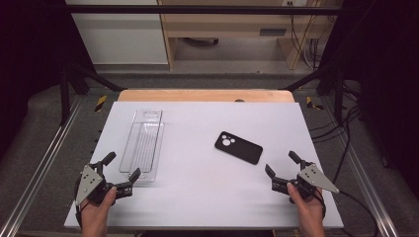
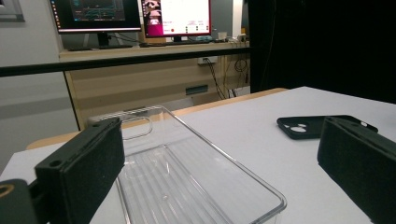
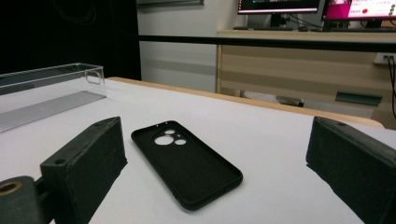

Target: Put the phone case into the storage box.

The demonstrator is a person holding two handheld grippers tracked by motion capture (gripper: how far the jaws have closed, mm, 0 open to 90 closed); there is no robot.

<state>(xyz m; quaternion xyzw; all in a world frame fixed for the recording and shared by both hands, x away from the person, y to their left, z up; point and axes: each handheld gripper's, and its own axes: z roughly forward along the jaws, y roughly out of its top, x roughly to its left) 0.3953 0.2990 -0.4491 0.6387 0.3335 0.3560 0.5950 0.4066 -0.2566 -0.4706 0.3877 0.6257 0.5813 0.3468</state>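
A black phone case [image 1: 238, 147] lies flat on the white table [image 1: 207, 197], right of centre, its camera cut-outs toward the left. It also lies just ahead of my right gripper's jaws [image 3: 187, 161]. A clear plastic tray [image 1: 143, 145] lies lengthwise on the left half, empty. My left gripper [image 1: 121, 166] is open at the tray's near end, its jaws standing either side of the tray's near corner [image 2: 205, 186]. My right gripper [image 1: 281, 164] is open near the front right, just short of the case, with nothing between its jaws.
A wooden strip [image 1: 205, 95] borders the table's far edge. Metal frame rails [image 1: 44, 163] run along both sides, with cables [image 1: 346, 143] on the right floor. A desk with monitors [image 2: 135, 16] stands beyond the table. A person's hands [image 1: 96, 212] hold the grippers at the front edge.
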